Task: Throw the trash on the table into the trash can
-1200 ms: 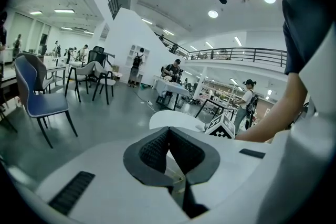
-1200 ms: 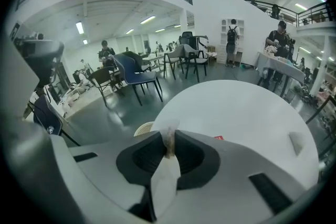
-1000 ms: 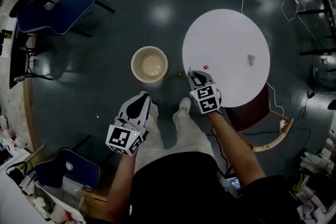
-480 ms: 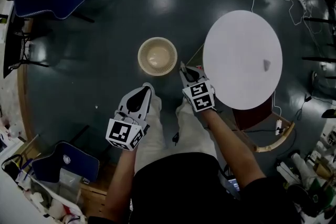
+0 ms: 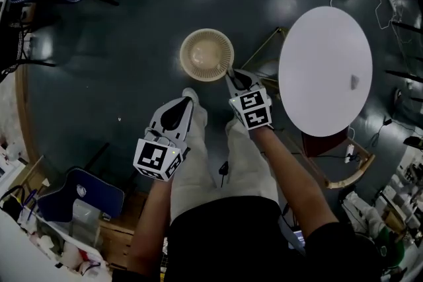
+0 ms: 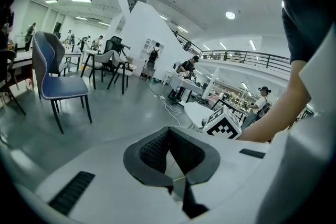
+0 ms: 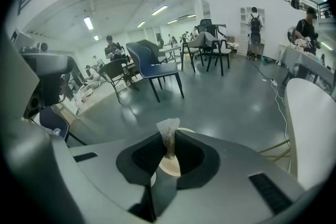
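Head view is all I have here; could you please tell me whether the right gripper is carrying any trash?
Observer: Yes. In the right gripper view, the right gripper is clamped on a crumpled pale scrap.
Operator: Thank you. Does it line up with the bin?
Observer: In that view the trash can shows directly beyond the jaws, its ribbed inside below the scrap.
Operator: And the other gripper?
Observer: Its own view shows the left gripper shut, with nothing between the jaws.
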{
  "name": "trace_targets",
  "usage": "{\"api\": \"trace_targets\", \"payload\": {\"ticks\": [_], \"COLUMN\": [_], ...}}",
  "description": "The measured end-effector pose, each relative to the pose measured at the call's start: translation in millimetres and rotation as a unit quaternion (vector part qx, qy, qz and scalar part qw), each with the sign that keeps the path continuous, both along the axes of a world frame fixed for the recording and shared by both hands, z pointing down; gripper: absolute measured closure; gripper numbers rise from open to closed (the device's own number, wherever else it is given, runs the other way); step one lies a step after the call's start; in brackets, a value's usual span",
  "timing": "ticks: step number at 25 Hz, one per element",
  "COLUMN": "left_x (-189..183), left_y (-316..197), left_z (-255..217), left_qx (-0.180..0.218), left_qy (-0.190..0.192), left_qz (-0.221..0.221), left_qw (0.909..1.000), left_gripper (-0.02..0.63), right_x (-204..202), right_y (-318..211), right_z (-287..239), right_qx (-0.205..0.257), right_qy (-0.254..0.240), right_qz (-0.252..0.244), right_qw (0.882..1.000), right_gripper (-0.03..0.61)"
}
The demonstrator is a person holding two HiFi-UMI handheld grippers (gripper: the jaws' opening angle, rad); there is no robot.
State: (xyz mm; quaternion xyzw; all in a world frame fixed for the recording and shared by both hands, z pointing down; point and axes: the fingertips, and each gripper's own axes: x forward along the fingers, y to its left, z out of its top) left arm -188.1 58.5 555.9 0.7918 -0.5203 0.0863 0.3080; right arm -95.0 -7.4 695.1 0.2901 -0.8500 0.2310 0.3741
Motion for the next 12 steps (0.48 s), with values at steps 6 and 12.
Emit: {"api": "trace_targets", "payload": {"ticks": [6, 12], "left_x": [-6, -11], "left_y": [-14, -17], "left_z": [45, 92], "left_qx": [0.004, -0.010], "left_qy": [-0.002, 0.005], "left_qz": [0.020, 0.028], "left_qw": [0.9998, 0.9995], "left_gripper": [0.598, 0.598], "right_x": [-19, -27], "right_y": [-6, -5], "right_z": [48, 99], "right_qx": [-0.010, -0.025], "right_qy": [0.021, 0.034], "right_qz": [-0.022, -0.029], "right_qw": [0.999, 0.999], "right_gripper": [0.518, 0.518]}}
